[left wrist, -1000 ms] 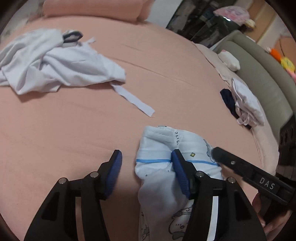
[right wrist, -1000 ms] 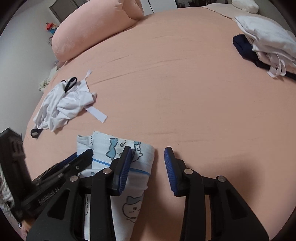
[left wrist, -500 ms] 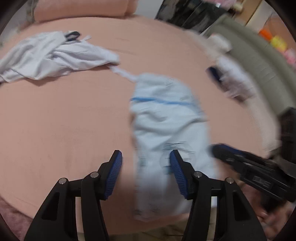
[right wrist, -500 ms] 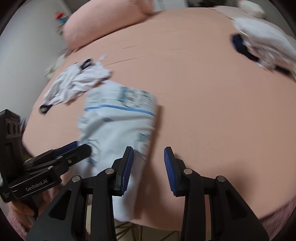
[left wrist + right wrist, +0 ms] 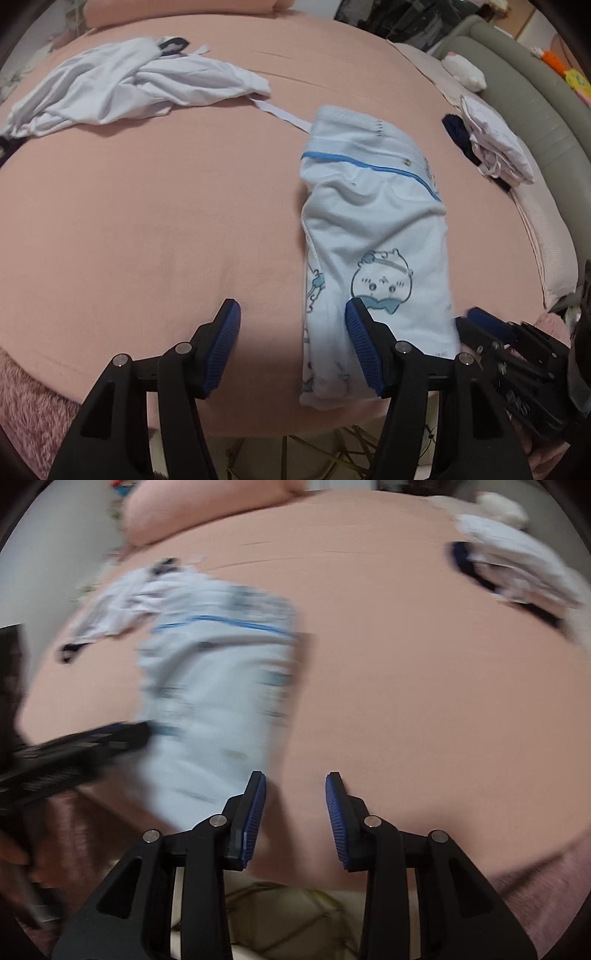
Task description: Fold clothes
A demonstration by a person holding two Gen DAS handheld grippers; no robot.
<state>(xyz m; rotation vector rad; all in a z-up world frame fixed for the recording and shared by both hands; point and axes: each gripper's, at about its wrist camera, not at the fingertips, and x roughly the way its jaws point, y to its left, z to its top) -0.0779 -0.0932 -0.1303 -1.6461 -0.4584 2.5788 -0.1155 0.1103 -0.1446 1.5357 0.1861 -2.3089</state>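
Note:
A light blue printed garment (image 5: 373, 236) lies folded lengthwise into a long strip on the pink bed (image 5: 147, 221), its near end at the bed's front edge. It also shows blurred in the right wrist view (image 5: 214, 686). My left gripper (image 5: 291, 343) is open and empty; its right finger overlaps the strip's near end in the view. My right gripper (image 5: 295, 812) is open and empty, just right of the strip. It also shows in the left wrist view (image 5: 517, 354), low at the right.
A crumpled white garment (image 5: 125, 85) lies at the far left of the bed. A folded white and dark pile (image 5: 491, 147) sits at the right edge, beside a grey sofa (image 5: 535, 103). A pink bolster (image 5: 199, 509) lies at the back.
Both grippers have pulled back toward the bed's front edge, away from the garment's far end. The blue garment now lies stretched out full length in front of them.

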